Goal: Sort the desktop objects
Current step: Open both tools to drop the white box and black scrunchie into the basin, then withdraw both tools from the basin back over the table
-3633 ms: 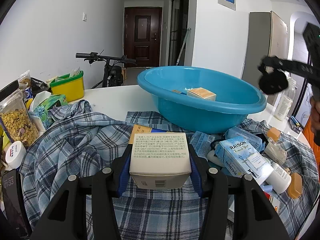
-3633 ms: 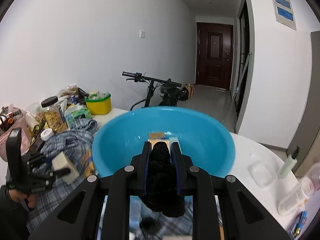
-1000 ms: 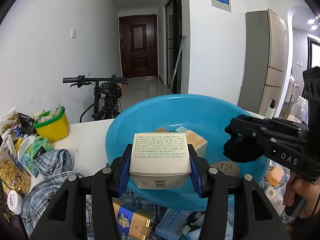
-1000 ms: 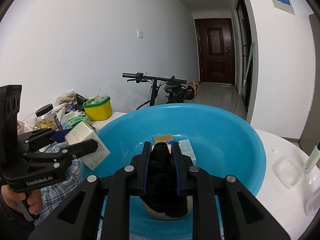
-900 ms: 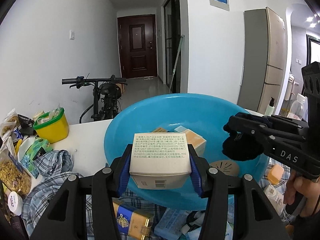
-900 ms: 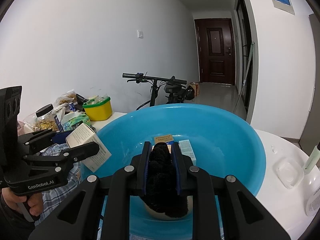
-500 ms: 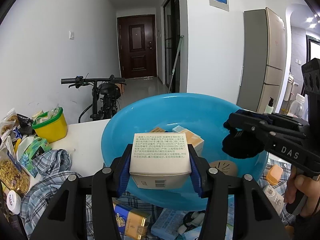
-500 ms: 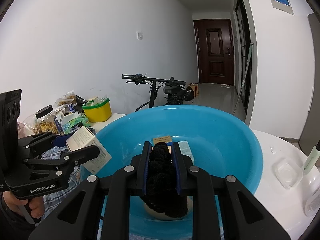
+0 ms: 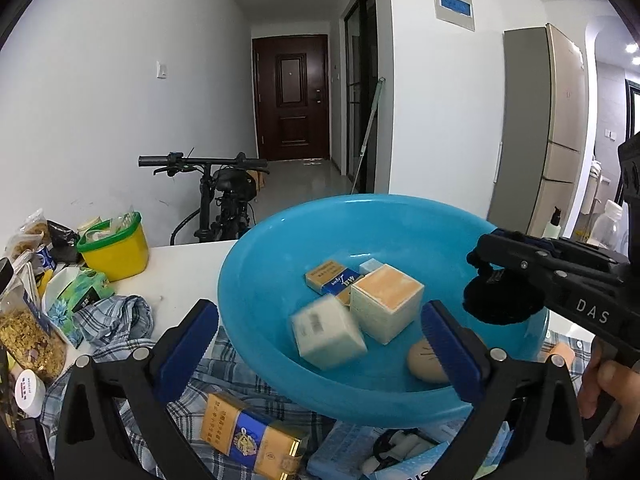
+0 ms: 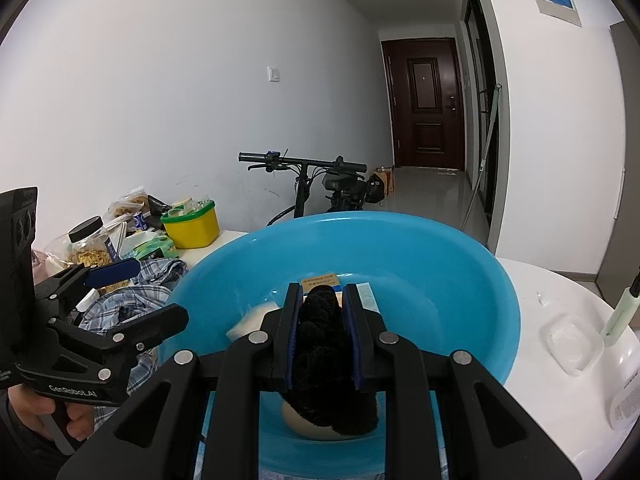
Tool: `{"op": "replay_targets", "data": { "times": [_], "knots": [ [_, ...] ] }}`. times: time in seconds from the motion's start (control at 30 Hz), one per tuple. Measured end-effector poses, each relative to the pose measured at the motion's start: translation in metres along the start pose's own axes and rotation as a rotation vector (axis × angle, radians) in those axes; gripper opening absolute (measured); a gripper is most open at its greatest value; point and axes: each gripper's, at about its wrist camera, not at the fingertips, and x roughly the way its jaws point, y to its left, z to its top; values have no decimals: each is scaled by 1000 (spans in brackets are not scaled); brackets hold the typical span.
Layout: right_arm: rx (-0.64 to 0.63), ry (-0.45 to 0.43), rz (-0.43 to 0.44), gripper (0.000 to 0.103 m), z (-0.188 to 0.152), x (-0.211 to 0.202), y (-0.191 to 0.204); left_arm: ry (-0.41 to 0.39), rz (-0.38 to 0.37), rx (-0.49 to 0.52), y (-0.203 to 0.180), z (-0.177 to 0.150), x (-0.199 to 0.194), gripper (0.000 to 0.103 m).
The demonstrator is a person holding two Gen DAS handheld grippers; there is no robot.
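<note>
1. My left gripper (image 9: 320, 340) hangs over the near rim of the blue basin (image 9: 256, 272), and its jaws are opening, spread wide with nothing between the pads.
2. A second ago those jaws were clamped on the white box (image 9: 326, 338). Now the box is free of them and blurred, tipped on a corner inside the basin, so I take it to be dropping or just landing.
3. It lands just beside the cream box with the orange top (image 9: 386, 306), which lies in the middle of the basin. Behind that sit a flat orange and blue pack (image 9: 330, 278) and, toward the near right of the bowl, a tan oval thing (image 9: 426, 362).
4. My right gripper (image 10: 322, 336) has not changed: its jaws are closed on a black fuzzy bundle (image 10: 326, 364), held above the near right side of the basin. Its turn comes next, I reckon.
5. For the sorting, this means one more item is in the basin and my left hand is free for another pick.
6. Plenty is left on the desk. A gold and blue pack (image 9: 248, 438) lies on the checked cloth (image 9: 116, 316) just below the basin's near edge, with light blue packets beside it toward the near right.
7. At the desk's left edge stand a yellow tub with a green rim (image 9: 114, 250), a jar of cereal and some snack bags. I cannot tell whether those belong in the basin.
8. The gold and blue pack looks the closest next target for the left jaws.
</note>
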Motion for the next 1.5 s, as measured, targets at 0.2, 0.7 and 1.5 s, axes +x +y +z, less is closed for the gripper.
{"op": "replay_targets", "data": {
  "times": [0.2,0.7,1.5],
  "knots": [
    [-3,7,2,19,-1,1,0,8,9,4,-1,-1,1,103],
    [3,26,-104,102,-3,5,0,11,-10,-9,1,-3,1,103],
    [-4,20,-109,103,-2,7,-6,10,-10,-17,3,-3,-4,103]
  ]
}}
